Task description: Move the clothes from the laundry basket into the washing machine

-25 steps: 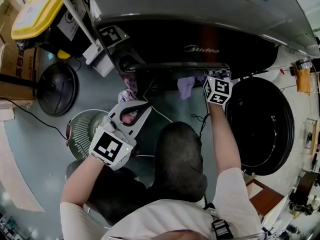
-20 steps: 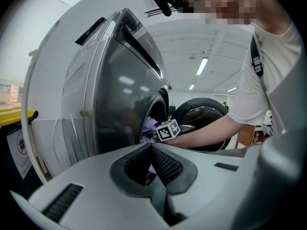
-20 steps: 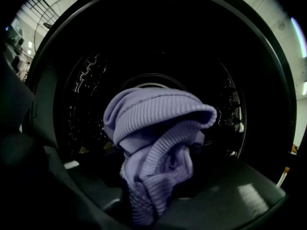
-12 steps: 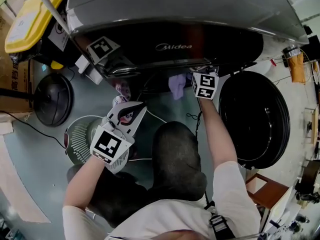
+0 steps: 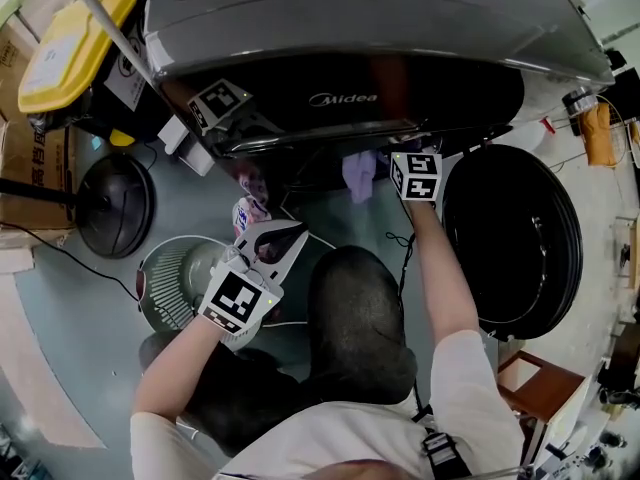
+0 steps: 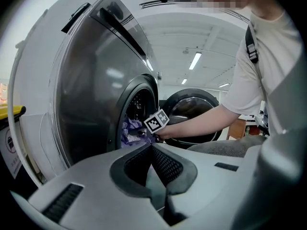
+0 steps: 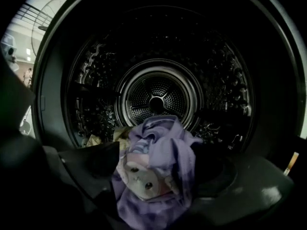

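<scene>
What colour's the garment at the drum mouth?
The garment is lilac with a pale cartoon-face print; clearest in the right gripper view.

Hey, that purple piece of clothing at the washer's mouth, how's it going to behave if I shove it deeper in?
The purple garment lies bunched in soft folds, so it will probably crumple rather than slide as one piece. It looks thin, likely light. It sits at the front of the drum, so a loose fold may trail out.
</scene>
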A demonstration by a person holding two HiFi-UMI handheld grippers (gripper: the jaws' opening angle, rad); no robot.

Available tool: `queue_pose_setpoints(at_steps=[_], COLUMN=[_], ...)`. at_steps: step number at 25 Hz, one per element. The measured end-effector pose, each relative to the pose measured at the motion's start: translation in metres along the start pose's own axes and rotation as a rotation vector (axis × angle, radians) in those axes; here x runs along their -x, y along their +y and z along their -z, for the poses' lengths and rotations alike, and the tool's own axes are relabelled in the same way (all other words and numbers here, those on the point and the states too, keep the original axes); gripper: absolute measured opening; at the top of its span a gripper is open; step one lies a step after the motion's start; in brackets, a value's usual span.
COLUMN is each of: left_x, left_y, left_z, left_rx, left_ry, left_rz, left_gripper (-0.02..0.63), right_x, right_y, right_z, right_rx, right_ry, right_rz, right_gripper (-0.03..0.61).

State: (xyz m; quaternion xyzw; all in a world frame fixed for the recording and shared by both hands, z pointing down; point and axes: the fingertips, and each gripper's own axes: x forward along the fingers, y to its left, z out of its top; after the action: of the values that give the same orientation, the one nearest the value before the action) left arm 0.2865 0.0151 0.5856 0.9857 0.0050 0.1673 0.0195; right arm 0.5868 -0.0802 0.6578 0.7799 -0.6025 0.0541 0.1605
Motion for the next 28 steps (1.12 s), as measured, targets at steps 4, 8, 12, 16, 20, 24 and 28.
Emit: queue_pose_setpoints(at_steps=[4,8,12,16,20,24,28], left_x=[0.001,0.001,0.000,-0.001,0.001,0.002,0.001], left_y=[0.001,-0.001,-0.005,-0.005,-0.004,-0.004,-0.003], left_z=[-0.003,-0.001,0.000,-0.001,0.000,0.000,0.000], left_rx=[0.005,0.008,0.003,0.002,0.003,0.005,0.006], left_ry=[-0.005,0.000,0.007,0.005,0.008,0.009,0.006], left_rz=[0.002,0.007,0.016,0.017,0.010,0.004,0.005], left_gripper=[0.006,0.006,0.005,0.006,0.006,0.006,0.006], right_x=[0.017,0.028,0.034,0.036,0.036,0.032,0.030], right_y=[0.002,0.015,0.036,0.057,0.066,0.064,0.056], right_z=[0.016,0.030,0.046,0.066,0.079,0.089,0.101], right_rx=[-0.006,-0.018,-0.037,-0.050,-0.056,-0.051,-0.053], right_ry=[0.028,0.045,0.073,0.104,0.131,0.156,0.190], right_rz=[-0.011,-0.038,-0.090,-0.135,-0.151,-0.142,-0.118], right_gripper=[0.471,0.476,0.486,0.504,0.508,0.508,0.506])
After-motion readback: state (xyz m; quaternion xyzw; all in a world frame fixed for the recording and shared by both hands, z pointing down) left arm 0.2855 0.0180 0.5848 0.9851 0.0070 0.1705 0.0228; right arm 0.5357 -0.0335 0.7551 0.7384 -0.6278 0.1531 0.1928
